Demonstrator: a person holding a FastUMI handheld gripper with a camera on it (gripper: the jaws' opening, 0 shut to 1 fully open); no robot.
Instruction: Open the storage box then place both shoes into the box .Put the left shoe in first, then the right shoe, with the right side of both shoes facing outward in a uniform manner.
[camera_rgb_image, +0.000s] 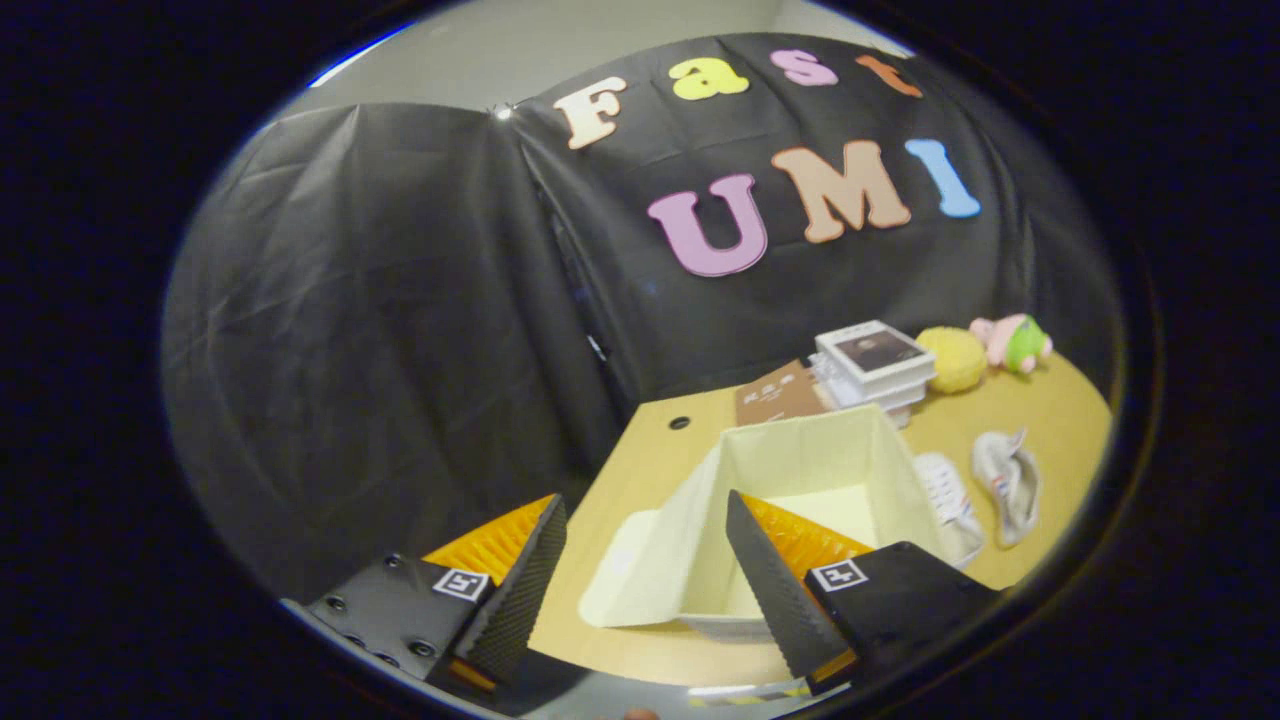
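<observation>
My claw (645, 590), two black ribbed fingers with orange backs, is spread wide and grips nothing, free for the first shoe. Just ahead, partly behind my right finger (775, 590), sits the cream fabric storage box (800, 465), its lid flap (625, 570) folded down toward seven o'clock, so the opening seems done. At three o'clock of the box two white sneakers (985, 490) lie on the tan table (1060, 410), one touching its wall. Beyond, a stack of white books (872, 362).

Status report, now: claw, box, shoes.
Claw open, holding nothing, above the box's near edge. Storage box open, lid flap hanging out, inside bare. Both shoes on the table beside the box. Nothing in the way.
</observation>
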